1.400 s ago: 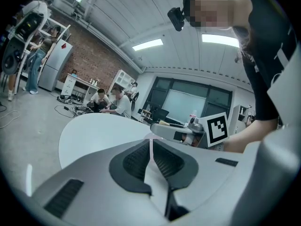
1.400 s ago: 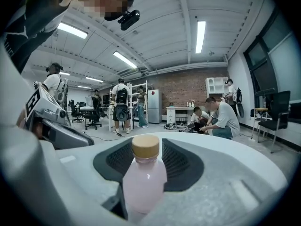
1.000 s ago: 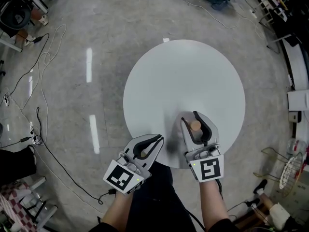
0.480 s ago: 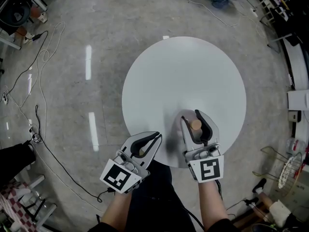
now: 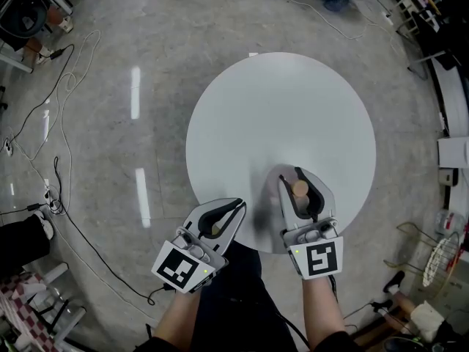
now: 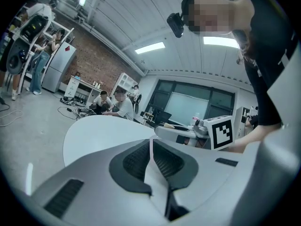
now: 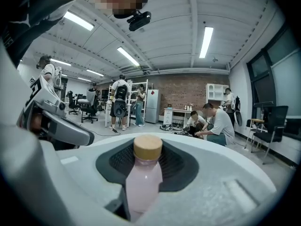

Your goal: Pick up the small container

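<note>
Right gripper is reaching in over the near edge of the round white table. Its jaws have just been closing and are pressing on the sides of the small container, a pink bottle with a tan cap that is standing upright between the pads. Left gripper is hovering just beside it at the table's rim, with its jaws together and gripping nothing.

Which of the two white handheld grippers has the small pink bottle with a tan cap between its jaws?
The right gripper: its jaws have just been closing and clasp the small pink bottle. The left gripper is shut and empty.
</note>
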### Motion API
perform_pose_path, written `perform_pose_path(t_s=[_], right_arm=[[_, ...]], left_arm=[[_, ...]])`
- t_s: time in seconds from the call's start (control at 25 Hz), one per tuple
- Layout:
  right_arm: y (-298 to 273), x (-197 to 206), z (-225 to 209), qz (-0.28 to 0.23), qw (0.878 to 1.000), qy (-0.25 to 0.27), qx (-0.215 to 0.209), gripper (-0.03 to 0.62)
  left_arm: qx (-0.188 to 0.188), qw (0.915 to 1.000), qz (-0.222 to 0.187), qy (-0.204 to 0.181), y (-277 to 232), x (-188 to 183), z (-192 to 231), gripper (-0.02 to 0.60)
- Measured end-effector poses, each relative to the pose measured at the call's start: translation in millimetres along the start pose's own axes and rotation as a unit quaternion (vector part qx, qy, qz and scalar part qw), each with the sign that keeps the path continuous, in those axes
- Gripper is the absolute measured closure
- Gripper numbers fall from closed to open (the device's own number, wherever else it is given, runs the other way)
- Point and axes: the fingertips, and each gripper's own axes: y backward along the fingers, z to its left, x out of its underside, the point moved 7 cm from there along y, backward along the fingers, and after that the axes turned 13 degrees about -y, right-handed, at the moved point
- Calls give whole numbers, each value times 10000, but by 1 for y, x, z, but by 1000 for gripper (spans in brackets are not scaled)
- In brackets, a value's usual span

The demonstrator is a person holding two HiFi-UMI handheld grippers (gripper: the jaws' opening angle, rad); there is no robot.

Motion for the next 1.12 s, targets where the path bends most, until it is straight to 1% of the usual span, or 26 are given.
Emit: perform_pose_path(t_s=[0.2,0.36,0.64,0.88,1.12], right_arm=[[-1,0,1,53,9999,-80,-40,468],[0,-1,-2,158,9999,-50,-44,470],[-1,-8,-3,187,9997,-25,-121,470],[-1,-18,-4,190,9997,-25,-146,470],[4,-34,-5,143,9997,-125,-127,470]], left_arm=[[-11,10000,-2,-25,-1,0,2,558],[-14,10000,4,-20,-2,-2,0,558],[-26,10000,18,-13,-2,-5,3,558],[-87,9999,-7,-62,-5,-9,6,558],[-31,9999,73,-85,-7,-15,4,558]])
